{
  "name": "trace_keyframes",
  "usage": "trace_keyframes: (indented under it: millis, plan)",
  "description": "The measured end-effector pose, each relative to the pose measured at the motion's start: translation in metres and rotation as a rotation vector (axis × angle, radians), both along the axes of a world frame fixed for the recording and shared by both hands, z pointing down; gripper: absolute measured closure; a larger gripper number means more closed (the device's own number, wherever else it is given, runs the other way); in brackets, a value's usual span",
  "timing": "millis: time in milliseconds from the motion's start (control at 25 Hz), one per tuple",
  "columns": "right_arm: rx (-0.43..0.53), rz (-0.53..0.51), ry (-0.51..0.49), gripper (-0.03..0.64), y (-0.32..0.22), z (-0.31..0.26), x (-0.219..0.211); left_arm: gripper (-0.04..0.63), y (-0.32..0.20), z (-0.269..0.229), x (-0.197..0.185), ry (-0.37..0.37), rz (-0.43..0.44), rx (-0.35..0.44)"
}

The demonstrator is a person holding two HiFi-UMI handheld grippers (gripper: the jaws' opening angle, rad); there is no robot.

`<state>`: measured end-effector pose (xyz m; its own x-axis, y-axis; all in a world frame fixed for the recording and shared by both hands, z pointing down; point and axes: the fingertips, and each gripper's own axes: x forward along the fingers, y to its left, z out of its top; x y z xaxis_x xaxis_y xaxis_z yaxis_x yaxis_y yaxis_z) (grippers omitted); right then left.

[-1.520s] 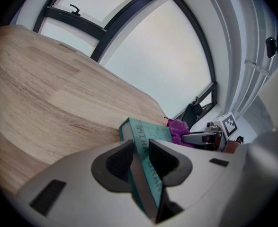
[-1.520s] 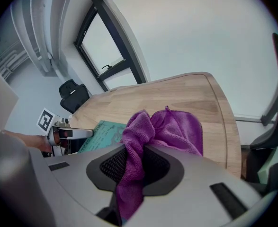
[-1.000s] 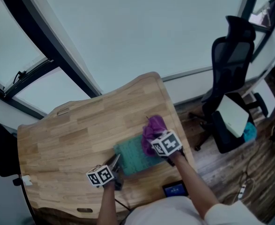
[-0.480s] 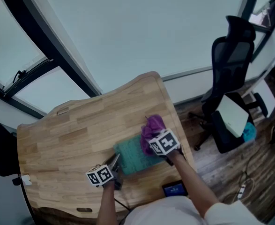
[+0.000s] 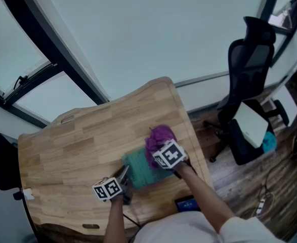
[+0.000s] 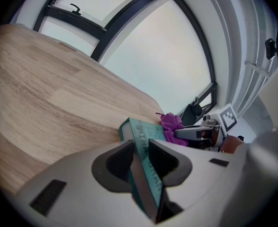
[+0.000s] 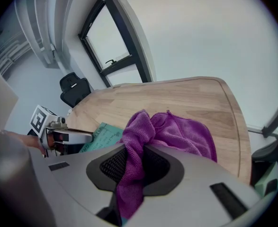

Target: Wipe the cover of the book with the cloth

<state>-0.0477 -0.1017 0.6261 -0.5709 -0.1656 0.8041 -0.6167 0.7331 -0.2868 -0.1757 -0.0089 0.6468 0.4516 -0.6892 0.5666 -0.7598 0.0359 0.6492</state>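
Observation:
A teal book (image 5: 139,169) lies flat on the wooden table (image 5: 77,146). My left gripper (image 5: 124,178) grips its near-left corner; in the left gripper view the book's spine edge (image 6: 146,162) sits pinched between the two pads. My right gripper (image 5: 156,153) is shut on a purple cloth (image 5: 157,136), which rests on the book's right part. In the right gripper view the cloth (image 7: 176,129) bunches up between the pads and spreads ahead over the book (image 7: 101,135) and the table.
A black office chair (image 5: 249,85) stands to the right of the table on the wooden floor. A large window runs behind the table's far edge. A dark device (image 5: 187,204) lies at the table's near right edge.
My right gripper has slid the purple cloth leftward across the book's cover. The left gripper and the book have stayed put.

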Motion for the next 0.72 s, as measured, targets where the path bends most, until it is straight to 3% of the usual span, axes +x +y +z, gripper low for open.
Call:
trace_keyframes:
  millis: [320,440,560,720]
  plan:
    - [0.005,-0.061,-0.007,0.538,0.009,0.001,-0.03,0.491,-0.002,-0.005,0.002,0.005,0.002,0.009]
    - [-0.013,-0.097,-0.077,0.539,0.019,-0.012,-0.052,0.491,-0.001,-0.004,0.001,-0.001,0.004,0.004]
    - [-0.006,-0.113,-0.043,0.539,0.02,-0.006,-0.054,0.491,-0.001,-0.003,0.001,0.003,0.003,0.003]
    - [-0.043,-0.151,-0.122,0.54,0.034,-0.018,-0.077,0.491,-0.001,-0.002,0.0,-0.001,0.002,0.004]
